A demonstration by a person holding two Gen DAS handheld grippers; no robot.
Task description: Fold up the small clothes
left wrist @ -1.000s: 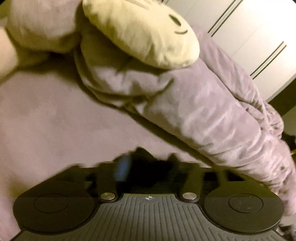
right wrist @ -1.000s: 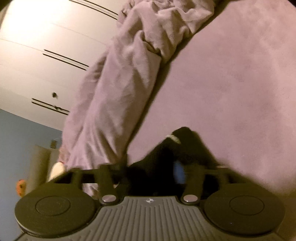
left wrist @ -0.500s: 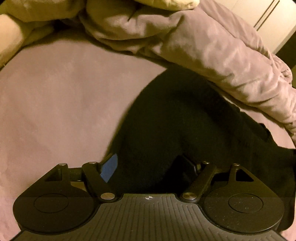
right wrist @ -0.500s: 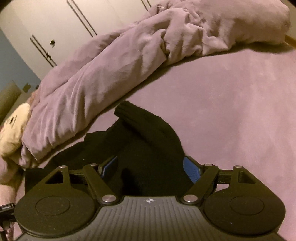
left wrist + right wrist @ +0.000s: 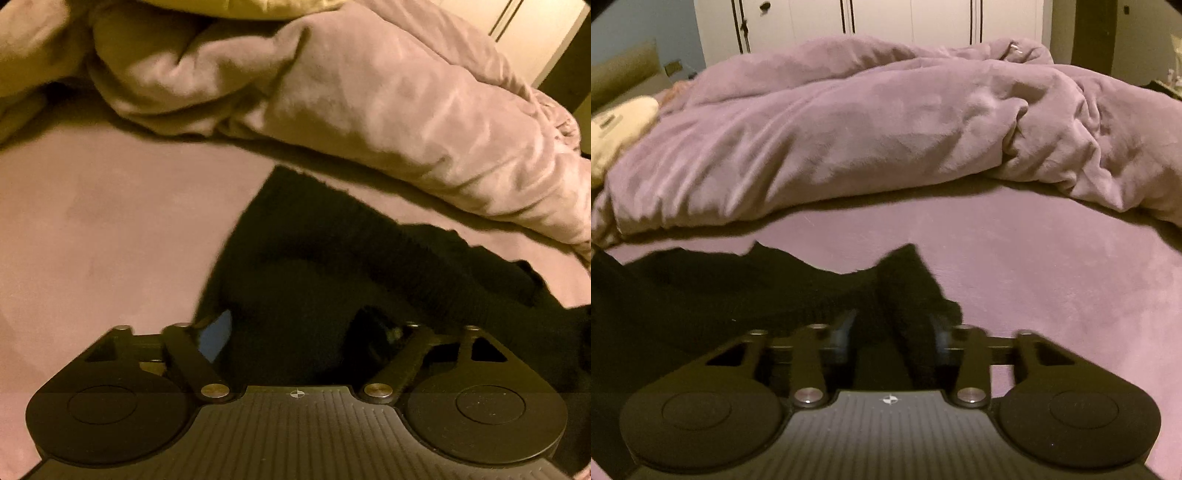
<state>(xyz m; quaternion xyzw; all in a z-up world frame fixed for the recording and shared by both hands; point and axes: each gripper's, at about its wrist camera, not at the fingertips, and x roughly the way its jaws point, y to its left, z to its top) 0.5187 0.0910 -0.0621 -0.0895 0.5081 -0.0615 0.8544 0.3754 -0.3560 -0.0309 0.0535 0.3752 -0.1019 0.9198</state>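
Note:
A black knitted garment [image 5: 332, 251] lies crumpled on the purple bed sheet [image 5: 110, 229]. My left gripper [image 5: 295, 328] hangs low over its near edge, jaws wide and closing, with black fabric bunched between them; its blue left pad [image 5: 216, 334] shows beside the cloth and the right pad is lost in the dark. In the right wrist view the same garment [image 5: 738, 284] spreads to the left. My right gripper [image 5: 892, 332] is closing, its jaws pinching a raised fold at the garment's right end.
A rumpled purple duvet [image 5: 849, 129] is heaped along the far side of the bed, also in the left view [image 5: 369, 110]. A cream plush cushion [image 5: 617, 129] lies at its left end. White wardrobe doors [image 5: 905, 18] stand behind. Bare sheet [image 5: 1052, 277] extends to the right.
Both grippers rolled level and came down onto the black garment. The right jaws went from wide around the fabric to pinched on a fold. The left jaws narrowed slightly.

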